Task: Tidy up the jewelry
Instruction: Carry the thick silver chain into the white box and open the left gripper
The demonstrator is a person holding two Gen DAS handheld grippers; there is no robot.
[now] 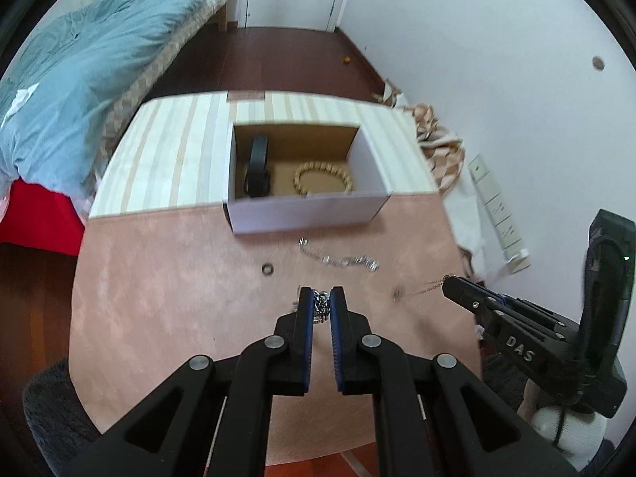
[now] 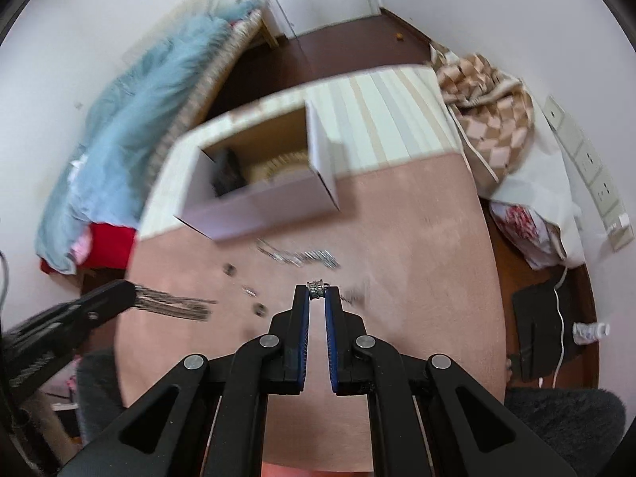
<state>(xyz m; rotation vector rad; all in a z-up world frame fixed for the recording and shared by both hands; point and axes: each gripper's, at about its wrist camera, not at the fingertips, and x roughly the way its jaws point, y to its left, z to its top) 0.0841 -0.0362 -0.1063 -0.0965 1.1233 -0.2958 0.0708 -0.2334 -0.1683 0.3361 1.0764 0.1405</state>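
An open white box (image 1: pixel 306 206) stands at the back of the pink table (image 1: pixel 159 278); inside lie a black band (image 1: pixel 257 167) and a beaded bracelet (image 1: pixel 324 177). My left gripper (image 1: pixel 321 302) is shut on a silver chain piece (image 1: pixel 321 305) just above the table. A silver chain bracelet (image 1: pixel 338 258) and a small dark ring (image 1: pixel 267 269) lie in front of the box. My right gripper (image 2: pixel 317 292) is shut on a small silver ring (image 2: pixel 317 288) with a thin chain trailing from it (image 1: pixel 427 287). The box (image 2: pixel 258 206) also shows in the blurred right wrist view.
A striped cloth (image 1: pixel 175 159) covers the table's far half. A bed with a blue duvet (image 1: pixel 87 79) is at left. A checked blanket (image 2: pixel 489 107) and a power strip (image 1: pixel 497 206) lie at right. A dark fuzzy stool (image 2: pixel 564 425) is near.
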